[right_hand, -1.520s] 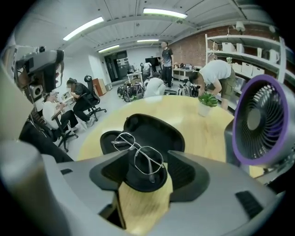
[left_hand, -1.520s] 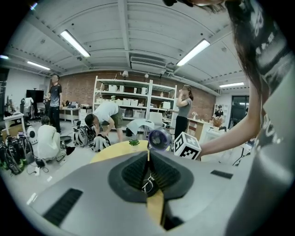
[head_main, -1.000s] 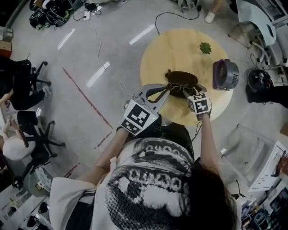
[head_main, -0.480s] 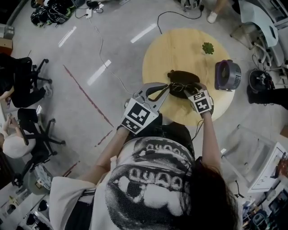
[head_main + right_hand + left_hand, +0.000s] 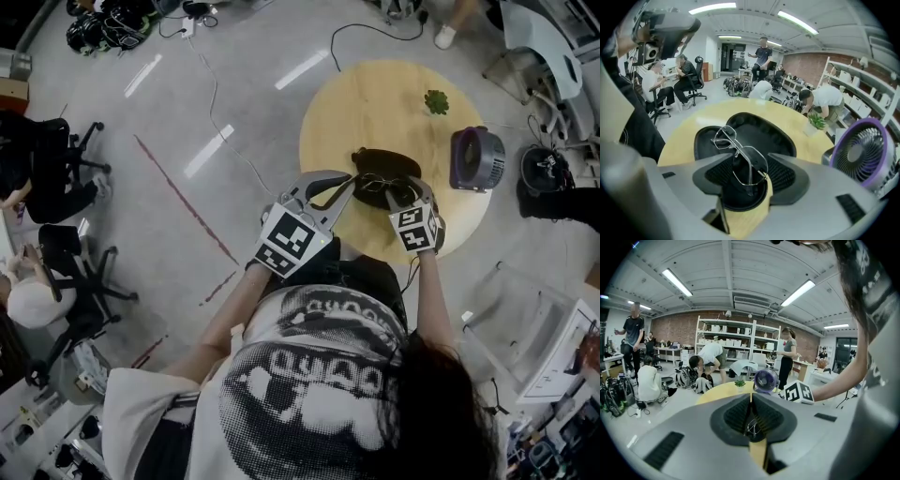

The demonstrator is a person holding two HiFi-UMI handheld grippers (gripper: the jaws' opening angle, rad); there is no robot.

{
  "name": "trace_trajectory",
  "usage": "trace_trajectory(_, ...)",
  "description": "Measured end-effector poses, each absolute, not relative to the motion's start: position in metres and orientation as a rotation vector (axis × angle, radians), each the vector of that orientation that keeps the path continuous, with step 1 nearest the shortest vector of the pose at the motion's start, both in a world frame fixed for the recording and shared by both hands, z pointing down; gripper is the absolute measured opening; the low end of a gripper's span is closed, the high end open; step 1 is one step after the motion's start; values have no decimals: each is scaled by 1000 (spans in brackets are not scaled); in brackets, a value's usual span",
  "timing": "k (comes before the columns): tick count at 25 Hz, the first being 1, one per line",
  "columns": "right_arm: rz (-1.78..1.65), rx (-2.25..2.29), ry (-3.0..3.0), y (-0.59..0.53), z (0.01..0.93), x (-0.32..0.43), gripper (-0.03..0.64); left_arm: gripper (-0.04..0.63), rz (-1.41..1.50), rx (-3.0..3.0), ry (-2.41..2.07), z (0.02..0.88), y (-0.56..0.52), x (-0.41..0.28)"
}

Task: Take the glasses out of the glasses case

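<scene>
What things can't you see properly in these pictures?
Glasses: left gripper view, only a bit of wire shows between the fingers of the left gripper.
Fan: right gripper view, cut off at the right edge.
Small plant: head view, too small to make out its pot.

Place: you're in an open lab-workshop.
Ceiling: strip lights [image 5: 678,282] run along bare ducting above you.
Walls: a brick wall [image 5: 670,331] stands behind white shelving [image 5: 736,336] stacked with boxes, at about one o'clock.
Floor: bare concrete floor [image 5: 141,234], loose cables [image 5: 211,103] at eleven o'clock, office chairs [image 5: 56,159] at ten o'clock.
People: several people [image 5: 705,359] bend over gear on the floor.
</scene>
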State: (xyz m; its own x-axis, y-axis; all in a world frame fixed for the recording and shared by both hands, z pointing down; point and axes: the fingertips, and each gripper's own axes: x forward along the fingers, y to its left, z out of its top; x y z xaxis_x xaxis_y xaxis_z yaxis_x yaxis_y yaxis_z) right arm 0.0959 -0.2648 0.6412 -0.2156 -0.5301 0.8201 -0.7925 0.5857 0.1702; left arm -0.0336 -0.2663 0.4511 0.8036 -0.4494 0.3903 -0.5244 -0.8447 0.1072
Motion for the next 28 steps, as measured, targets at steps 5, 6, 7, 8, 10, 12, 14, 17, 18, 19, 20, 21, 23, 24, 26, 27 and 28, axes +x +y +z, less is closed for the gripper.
trace_trajectory(5, 620, 1176, -2010, -257, 634, 81, 230, 20, 527, 2782, -752, 453, -266, -32)
trace_trajectory(6, 675, 1184, -2032, -257, 634, 78, 230, 20, 527, 2782, -751, 454, -266, -32)
trace_trajectory(7, 733, 1191, -2054, -256, 633, 74, 230, 20, 526, 2781, -751, 454, -266, -32)
trace_trajectory(8, 783, 1198, -2073, -256, 632, 71, 230, 20, 526, 2780, -752, 455, -266, -32)
trace_trajectory(10, 817, 1213, -2099, -256, 628, 65, 229, 20, 528, 2777, -755, 456, -266, -33)
trace_trajectory(12, 770, 1210, -2105, -258, 623, 61, 229, 20, 530, 2775, -757, 456, -266, -34)
trace_trajectory(14, 716, 1206, -2119, -260, 615, 56, 227, 20, 530, 2774, -759, 456, -266, -36)
trace_trajectory(17, 701, 1247, -2173, -264, 599, 50, 225, 20, 526, 2773, -760, 456, -267, -39)
trace_trajectory(18, 705, 1265, -2186, -266, 593, 49, 225, 20, 524, 2773, -760, 456, -266, -40)
trace_trajectory(19, 704, 1278, -2194, -267, 589, 49, 224, 20, 523, 2774, -760, 456, -266, -41)
trace_trajectory(20, 696, 1284, -2196, -267, 585, 48, 224, 20, 522, 2775, -759, 456, -265, -41)
trace_trajectory(21, 683, 1284, -2194, -267, 581, 48, 222, 20, 520, 2776, -758, 456, -264, -42)
trace_trajectory(23, 654, 1274, -2187, -266, 576, 46, 219, 20, 517, 2776, -756, 456, -263, -44)
trace_trajectory(24, 643, 1271, -2184, -266, 573, 45, 218, 20, 515, 2776, -754, 457, -262, -44)
trace_trajectory(26, 627, 1282, -2181, -263, 567, 45, 216, 20, 510, 2772, -750, 458, -261, -45)
trace_trajectory(27, 619, 1304, -2179, -263, 563, 46, 213, 20, 506, 2769, -748, 458, -260, -45)
trace_trajectory(28, 612, 1336, -2177, -262, 558, 48, 71, 20, 502, 2766, -745, 459, -259, -46)
